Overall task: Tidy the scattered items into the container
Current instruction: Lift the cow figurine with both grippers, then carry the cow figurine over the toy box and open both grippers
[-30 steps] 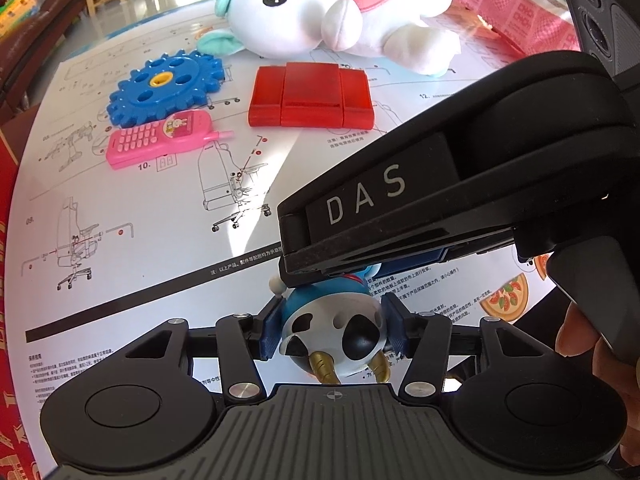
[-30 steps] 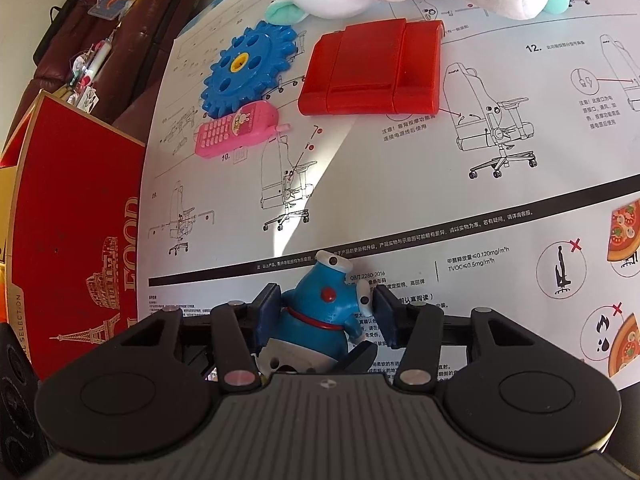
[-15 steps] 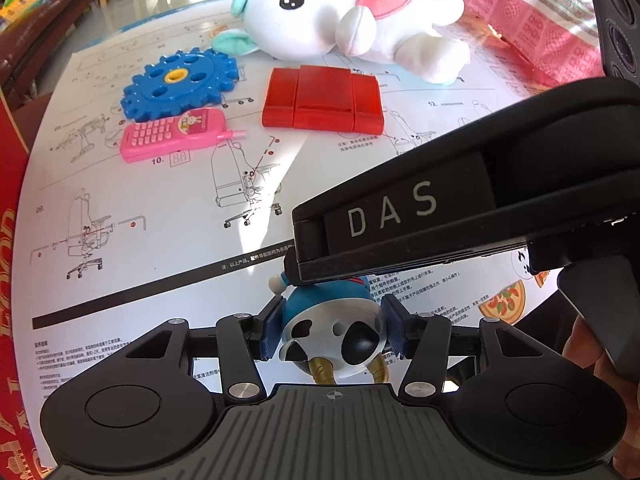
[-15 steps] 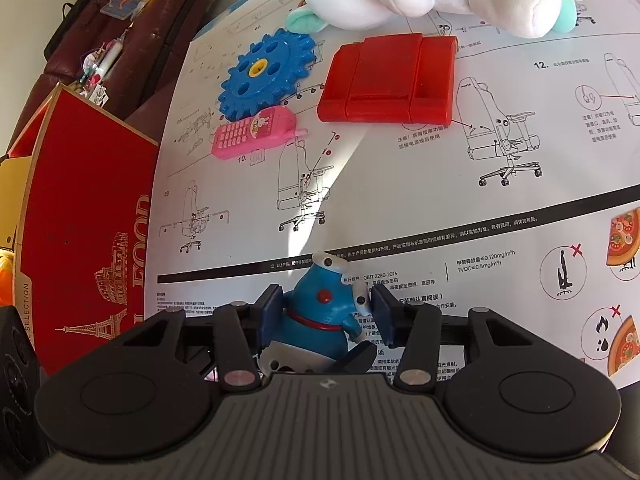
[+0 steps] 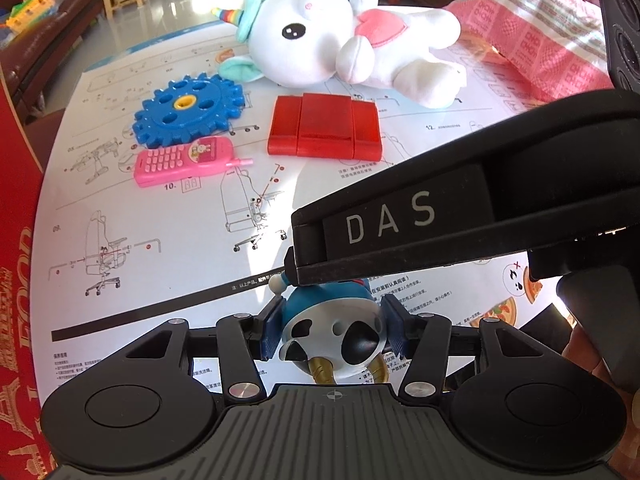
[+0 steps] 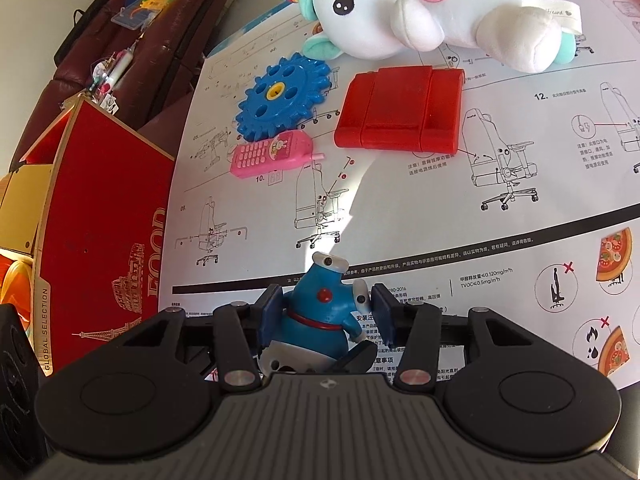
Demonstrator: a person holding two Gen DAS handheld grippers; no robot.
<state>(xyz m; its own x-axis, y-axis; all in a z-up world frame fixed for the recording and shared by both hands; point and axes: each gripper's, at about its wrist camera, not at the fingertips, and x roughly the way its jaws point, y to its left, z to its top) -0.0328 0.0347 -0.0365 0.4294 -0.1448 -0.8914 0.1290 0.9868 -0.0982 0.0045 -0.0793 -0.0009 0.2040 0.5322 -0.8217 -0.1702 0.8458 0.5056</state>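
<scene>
Toys lay scattered over the printed instruction sheet (image 6: pixel 460 216), and we had one in hand: a small blue figurine (image 6: pixel 318 320). Both tools seemed closed on it, the right gripper (image 6: pixel 322 314) pinching its body near us, the left gripper (image 5: pixel 332 328) clamped about its white base (image 5: pixel 332 344). We judged this the carry step, or a hand-over between tools; next, one gripper should let go while the other takes the figurine left to the red box (image 6: pixel 108 216), which we took for the container.

Farther off waited the pink toy phone (image 6: pixel 272 154), just beside the blue gear (image 6: pixel 284 98), with the red block (image 6: pixel 400 110) to their right and the plush unicorn (image 6: pixel 420 4) at the far edge.

Only our right view showed the box's side and open top, and the figurine's head. Only our left view showed the figurine's underside with brass pegs (image 5: pixel 322 370), the right tool's body crossing above it, and a pink bag (image 5: pixel 540 40) far right.
</scene>
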